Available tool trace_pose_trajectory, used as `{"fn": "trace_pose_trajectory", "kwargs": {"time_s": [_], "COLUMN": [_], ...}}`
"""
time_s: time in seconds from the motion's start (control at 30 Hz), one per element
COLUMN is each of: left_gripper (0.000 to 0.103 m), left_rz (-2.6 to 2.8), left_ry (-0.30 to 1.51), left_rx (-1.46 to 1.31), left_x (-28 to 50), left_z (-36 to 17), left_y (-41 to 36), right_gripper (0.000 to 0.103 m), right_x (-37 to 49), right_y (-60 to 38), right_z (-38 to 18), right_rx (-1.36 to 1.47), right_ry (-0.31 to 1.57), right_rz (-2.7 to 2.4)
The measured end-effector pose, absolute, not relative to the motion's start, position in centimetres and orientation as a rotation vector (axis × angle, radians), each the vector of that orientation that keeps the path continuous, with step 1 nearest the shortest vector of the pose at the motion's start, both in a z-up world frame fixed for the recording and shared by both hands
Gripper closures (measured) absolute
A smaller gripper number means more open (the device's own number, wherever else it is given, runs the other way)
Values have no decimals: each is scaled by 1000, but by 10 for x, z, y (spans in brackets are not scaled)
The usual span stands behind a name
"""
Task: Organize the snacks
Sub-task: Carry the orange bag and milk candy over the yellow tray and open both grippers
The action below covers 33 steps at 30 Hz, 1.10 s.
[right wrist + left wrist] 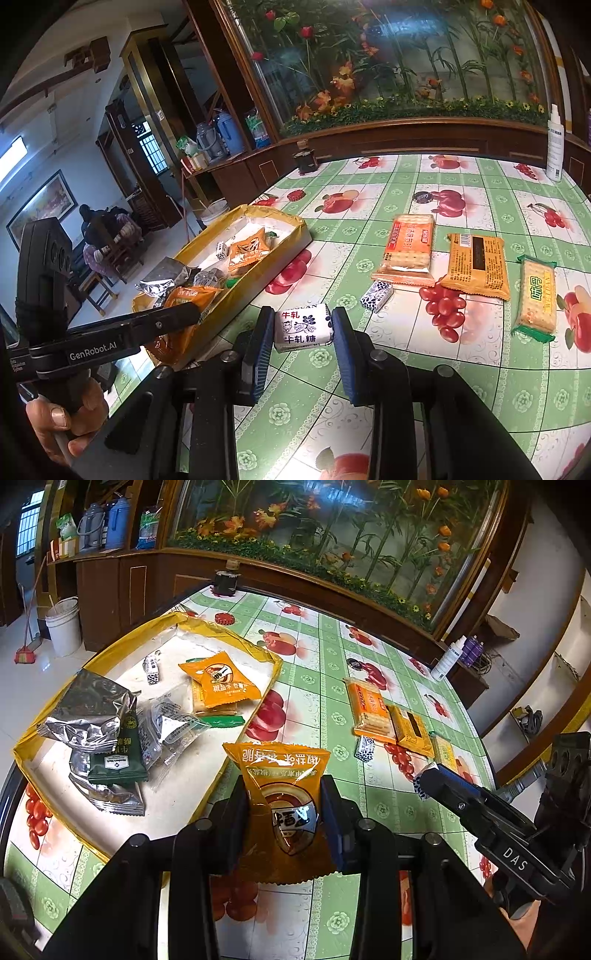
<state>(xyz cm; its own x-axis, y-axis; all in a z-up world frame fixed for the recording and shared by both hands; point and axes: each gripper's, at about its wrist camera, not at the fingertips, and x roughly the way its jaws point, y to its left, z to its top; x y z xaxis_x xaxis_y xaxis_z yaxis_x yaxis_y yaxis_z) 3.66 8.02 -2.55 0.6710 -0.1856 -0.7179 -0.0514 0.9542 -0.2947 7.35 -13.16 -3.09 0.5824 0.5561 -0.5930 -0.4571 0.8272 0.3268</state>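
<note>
My left gripper (284, 805) is shut on an orange snack packet (282, 775), held just off the near edge of the yellow-rimmed tray (258, 651). The tray holds several snacks: another orange packet (221, 681), silver foil bags (88, 710), a green packet (118, 760) and clear wrapped sweets (170, 723). My right gripper (301, 325) is shut on a white wrapped nougat candy (303, 326), above the tablecloth. On the cloth lie a second white candy (376, 295), an orange cracker pack (410, 247), an orange-brown packet (476, 266) and a green-edged cracker pack (537, 299).
The table carries a green checked fruit-print cloth (406, 387). A white spray bottle (555, 147) stands at its far right, a dark jar (306, 157) at the far edge. A wooden cabinet with a flower panel lies behind. A hand (62, 424) grips the left gripper's handle.
</note>
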Motion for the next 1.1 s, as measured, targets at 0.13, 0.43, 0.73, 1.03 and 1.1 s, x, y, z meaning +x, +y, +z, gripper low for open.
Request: {"fn": "trace_pose_trajectory", "kwargs": {"time_s": [0.13, 0.43, 0.73, 1.03, 1.1], "left_gripper": [68, 68, 68, 68, 68], "left_rz": [-60, -12, 53, 122, 137], "left_ry": [832, 827, 819, 825, 825], "left_rx": [-303, -316, -321, -298, -289], "left_x": [34, 29, 27, 32, 34], "left_z": [-26, -29, -34, -41, -42], "left_y": [87, 113, 142, 164, 166], "right_gripper": [71, 71, 71, 71, 71], "right_x": [73, 74, 79, 90, 94], "right_y": [-128, -114, -84, -29, -16], "right_z": [-30, -31, -30, -25, -24], "right_rx": [139, 118, 92, 46, 41], "right_ry": [740, 745, 752, 747, 746], "right_rz": [598, 614, 664, 752, 774]}}
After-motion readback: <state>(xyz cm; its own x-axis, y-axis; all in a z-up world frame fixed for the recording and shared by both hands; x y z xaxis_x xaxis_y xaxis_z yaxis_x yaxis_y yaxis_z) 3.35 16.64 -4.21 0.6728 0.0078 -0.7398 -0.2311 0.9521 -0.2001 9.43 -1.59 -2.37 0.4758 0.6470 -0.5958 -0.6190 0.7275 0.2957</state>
